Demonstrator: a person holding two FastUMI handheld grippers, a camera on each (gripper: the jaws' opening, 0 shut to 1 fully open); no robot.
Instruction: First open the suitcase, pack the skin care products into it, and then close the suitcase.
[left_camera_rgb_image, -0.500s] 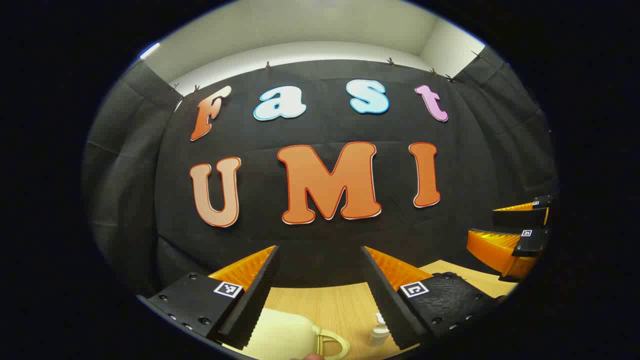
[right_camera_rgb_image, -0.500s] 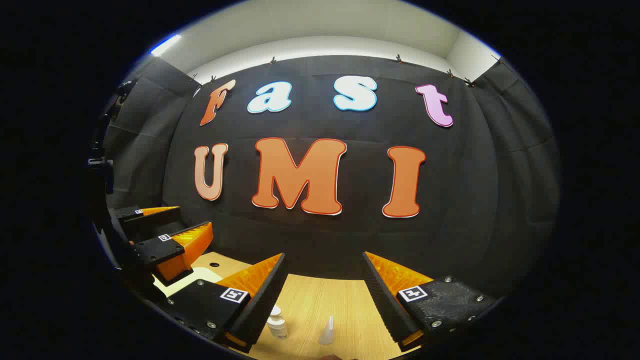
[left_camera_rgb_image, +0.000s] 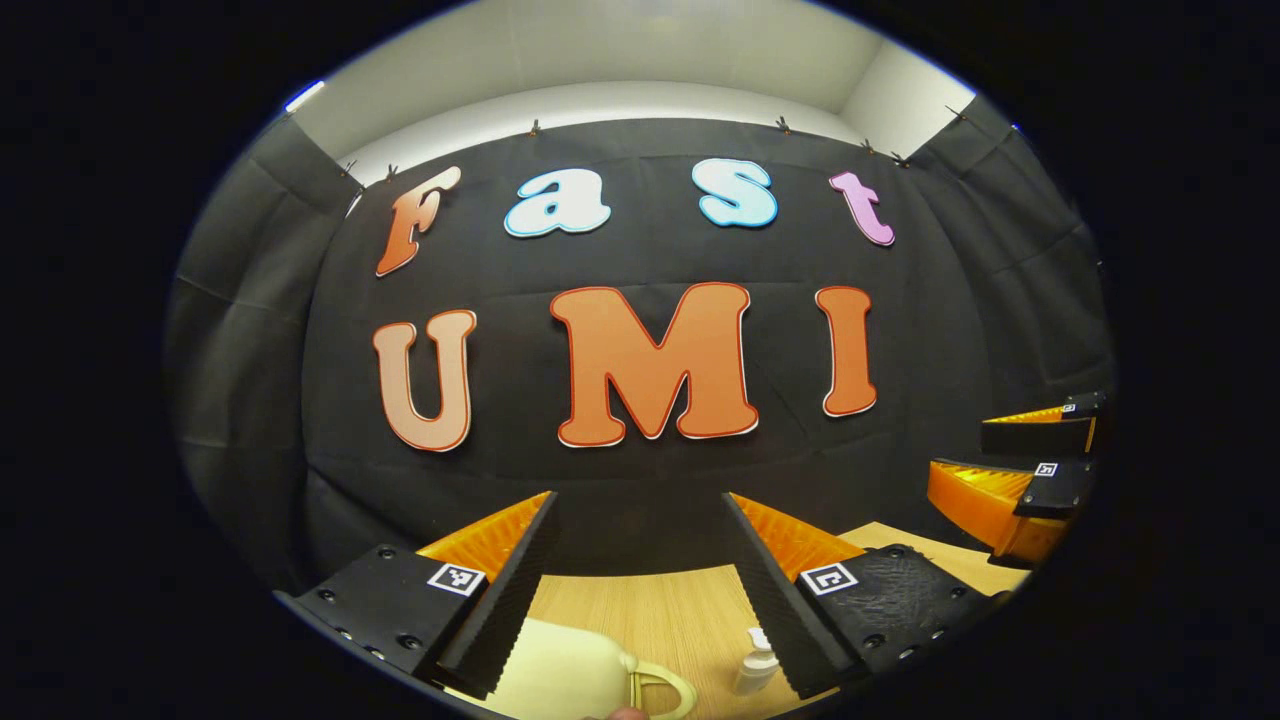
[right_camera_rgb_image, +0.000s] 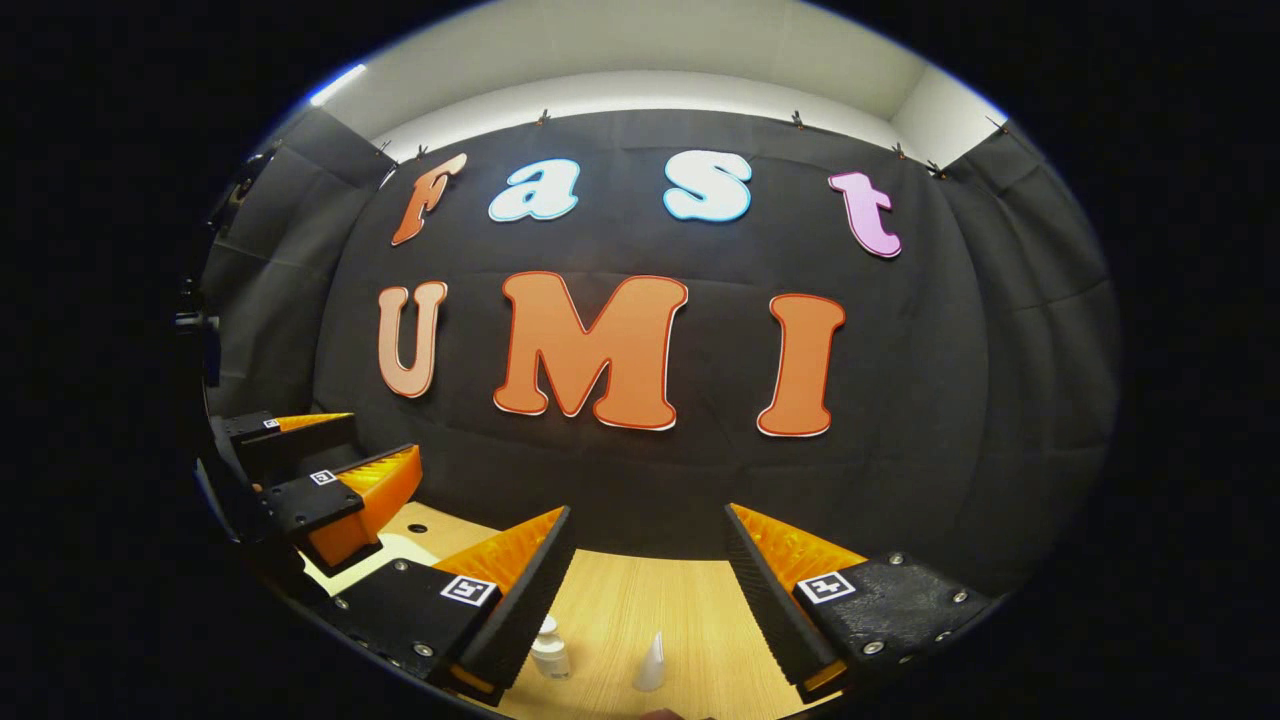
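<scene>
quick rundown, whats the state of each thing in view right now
left gripper: open, holding nothing, above the table
right gripper: open, holding nothing, above the table
suitcase: pale yellow, lying flat on the table, handle toward the middle; its latch is out of sight
pump bottle: upright on the table
small white bottle: upright, cap on
pointed-tip bottle: upright on the table

A wooden table (right_camera_rgb_image: 620, 610) carries a cream suitcase (left_camera_rgb_image: 560, 675) (handled) and two small bottles (right_camera_rgb_image: 550, 650).

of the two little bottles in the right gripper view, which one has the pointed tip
The slim bottle on the right tapers to a point; the squat bottle left of it has a rounded cap.
</scene>
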